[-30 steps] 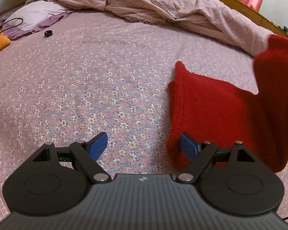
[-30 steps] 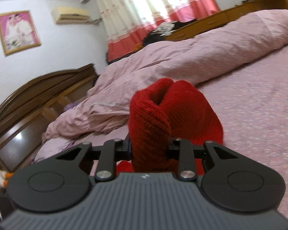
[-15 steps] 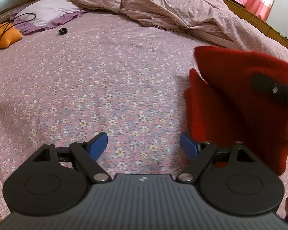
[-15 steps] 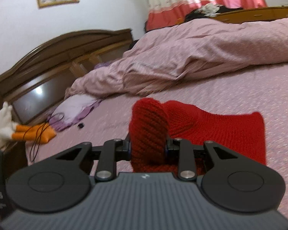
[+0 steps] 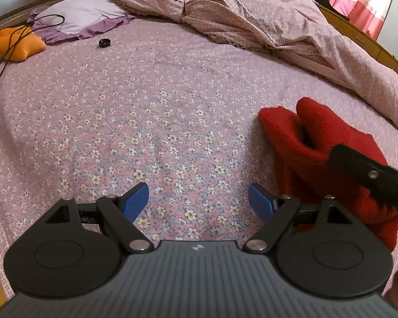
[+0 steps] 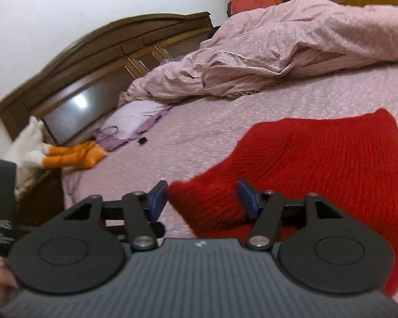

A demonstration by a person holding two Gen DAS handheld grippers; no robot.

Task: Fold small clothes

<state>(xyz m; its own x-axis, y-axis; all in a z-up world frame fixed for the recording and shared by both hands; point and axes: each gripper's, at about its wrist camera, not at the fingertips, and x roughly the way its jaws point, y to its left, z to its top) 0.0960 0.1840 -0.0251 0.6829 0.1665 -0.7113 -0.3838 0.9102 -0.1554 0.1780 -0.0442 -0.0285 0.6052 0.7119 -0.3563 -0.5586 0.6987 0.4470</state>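
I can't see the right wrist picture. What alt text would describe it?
The right gripper, jaws just opened, has a bunched corner of a red knitted garment loose between its blue pads; the rest lies on the pink bedsheet. Behind are a rumpled pink quilt and a dark wooden headboard.

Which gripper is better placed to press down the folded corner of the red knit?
Right. The right gripper, its jaws just opened, has the red knit corner between its pads. The left gripper is open over bare floral sheet, beside the knit.
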